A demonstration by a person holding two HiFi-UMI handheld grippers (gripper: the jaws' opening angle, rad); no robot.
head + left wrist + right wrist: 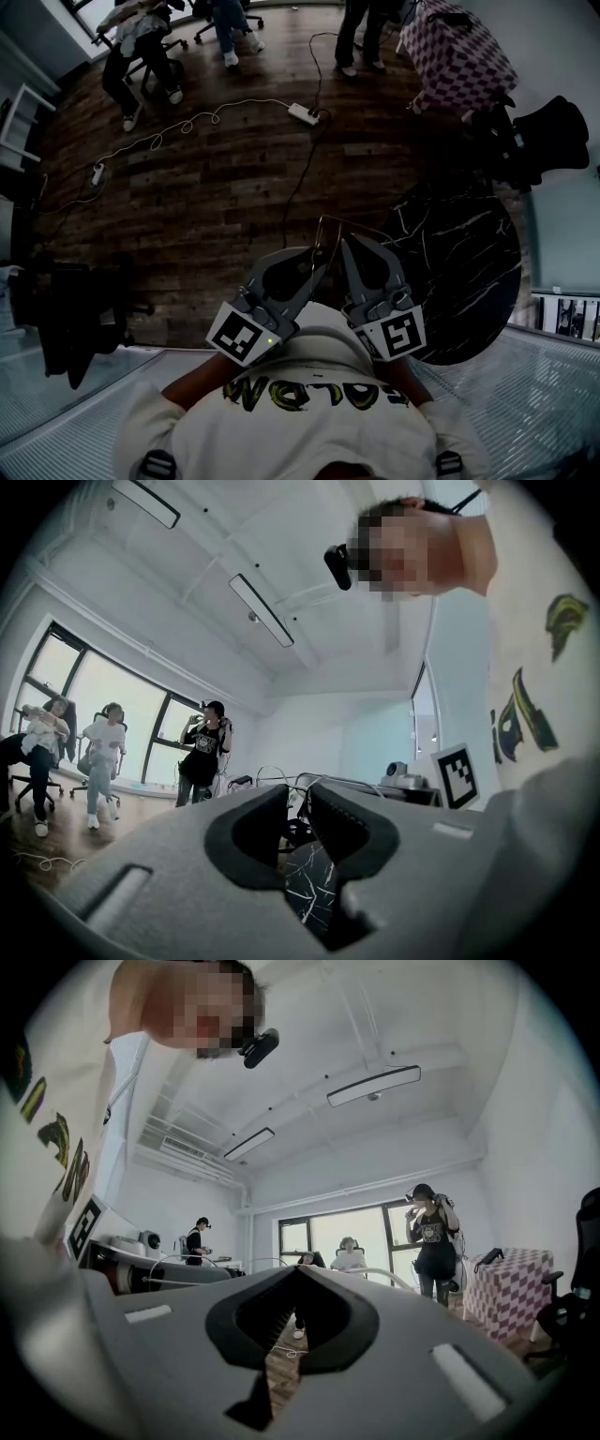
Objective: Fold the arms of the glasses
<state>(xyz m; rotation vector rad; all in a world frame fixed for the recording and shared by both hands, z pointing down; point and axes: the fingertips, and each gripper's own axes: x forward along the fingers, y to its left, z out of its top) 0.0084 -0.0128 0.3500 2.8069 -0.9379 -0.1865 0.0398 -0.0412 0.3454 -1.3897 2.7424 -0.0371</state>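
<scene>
Wood floor (187, 187) below; left gripper (319, 251) and right gripper (345, 242) jaws pinch the glasses (352, 224) at 12 o'clock, with swinging an arm inward judged next.

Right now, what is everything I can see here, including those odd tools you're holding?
glasses: one, thin wire frame, in the air at both gripper tips
round table: one, black marble with white veins, front right
office chairs: two, black, far left and far right
checkered cover: one, pink and white, top right
power strip: one, white, on the dark wooden floor, cables trailing
other people: at least three, far end of room
T-shirt: one, white, lettered
left gripper, right gripper: grey, marker cube each, closed on the glasses
</scene>
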